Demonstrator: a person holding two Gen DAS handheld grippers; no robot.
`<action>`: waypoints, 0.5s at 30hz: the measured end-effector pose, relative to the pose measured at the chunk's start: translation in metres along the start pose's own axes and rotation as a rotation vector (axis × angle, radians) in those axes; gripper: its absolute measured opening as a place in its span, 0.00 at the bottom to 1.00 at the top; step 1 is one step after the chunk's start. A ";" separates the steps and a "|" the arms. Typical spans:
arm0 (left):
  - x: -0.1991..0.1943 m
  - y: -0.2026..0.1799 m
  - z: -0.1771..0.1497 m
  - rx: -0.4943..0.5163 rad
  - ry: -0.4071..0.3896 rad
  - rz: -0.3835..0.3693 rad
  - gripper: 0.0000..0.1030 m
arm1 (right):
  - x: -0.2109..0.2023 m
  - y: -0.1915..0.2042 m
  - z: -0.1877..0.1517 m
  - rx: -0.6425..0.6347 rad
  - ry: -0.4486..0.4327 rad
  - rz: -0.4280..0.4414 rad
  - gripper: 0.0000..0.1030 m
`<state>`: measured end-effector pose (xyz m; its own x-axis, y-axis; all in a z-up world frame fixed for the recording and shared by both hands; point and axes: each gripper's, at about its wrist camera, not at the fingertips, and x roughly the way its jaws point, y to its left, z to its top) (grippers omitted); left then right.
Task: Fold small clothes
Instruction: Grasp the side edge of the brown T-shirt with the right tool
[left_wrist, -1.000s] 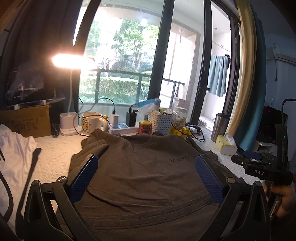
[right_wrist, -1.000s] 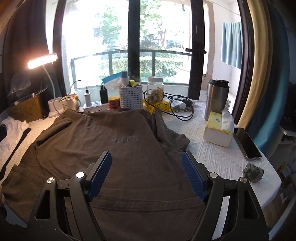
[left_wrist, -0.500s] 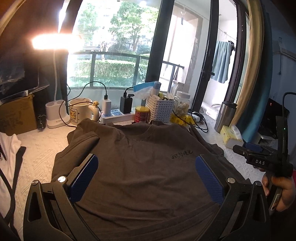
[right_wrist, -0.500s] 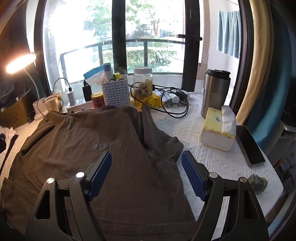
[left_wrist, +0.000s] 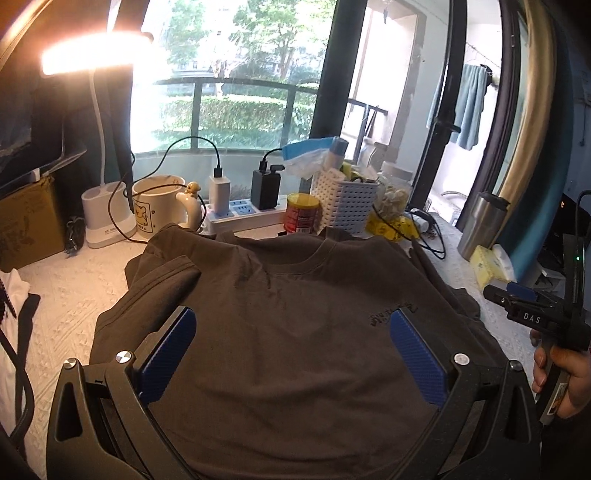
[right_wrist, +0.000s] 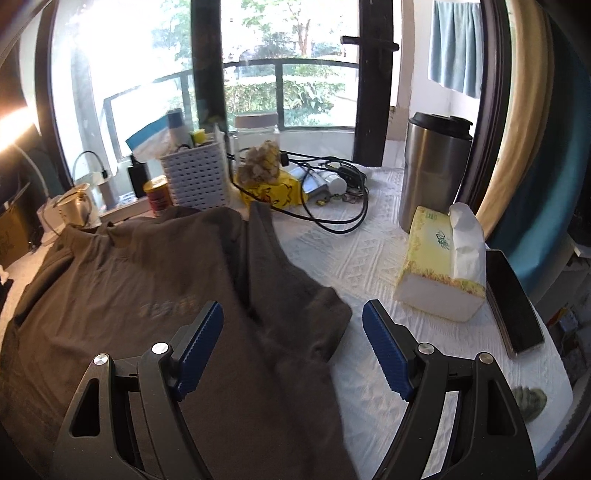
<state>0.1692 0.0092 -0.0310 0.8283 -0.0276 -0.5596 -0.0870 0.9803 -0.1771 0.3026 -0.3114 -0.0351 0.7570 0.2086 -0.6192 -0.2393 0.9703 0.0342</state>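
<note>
A dark grey-brown T-shirt (left_wrist: 295, 332) lies spread on the white textured table, collar toward the window, small print on its chest. My left gripper (left_wrist: 293, 334) hovers over the shirt's middle, open, with nothing between its blue pads. The shirt's left sleeve (left_wrist: 162, 280) is folded inward. In the right wrist view the same shirt (right_wrist: 147, 306) fills the left side, its right sleeve (right_wrist: 295, 295) lying crumpled. My right gripper (right_wrist: 291, 328) stands open above that sleeve and the shirt's right edge. A hand holds the right gripper's handle (left_wrist: 546, 321) in the left wrist view.
A white garment (left_wrist: 11, 332) lies at the far left. Along the window stand a lamp base (left_wrist: 107, 214), mug (left_wrist: 159, 206), power strip (left_wrist: 243, 218), red can (left_wrist: 301, 214) and white basket (right_wrist: 195, 177). A steel tumbler (right_wrist: 436, 173), tissue box (right_wrist: 443, 266), phone (right_wrist: 513, 299) and cables (right_wrist: 332, 192) sit at right.
Both grippers have moved forward over the shirt toward the window. The right gripper has shifted rightward, from the shirt's middle to its right sleeve and edge. Both stay open.
</note>
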 end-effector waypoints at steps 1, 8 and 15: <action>0.004 0.001 0.001 -0.002 0.006 0.003 1.00 | 0.006 -0.003 0.003 0.000 0.006 0.001 0.79; 0.035 0.009 0.008 -0.024 0.061 0.031 1.00 | 0.045 -0.015 0.024 -0.018 0.037 0.024 0.79; 0.062 0.019 0.012 -0.051 0.115 0.058 1.00 | 0.088 -0.021 0.033 -0.018 0.111 0.049 0.78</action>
<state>0.2257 0.0288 -0.0599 0.7520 0.0039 -0.6591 -0.1636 0.9698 -0.1810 0.3946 -0.3097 -0.0648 0.6726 0.2400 -0.7000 -0.2860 0.9567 0.0531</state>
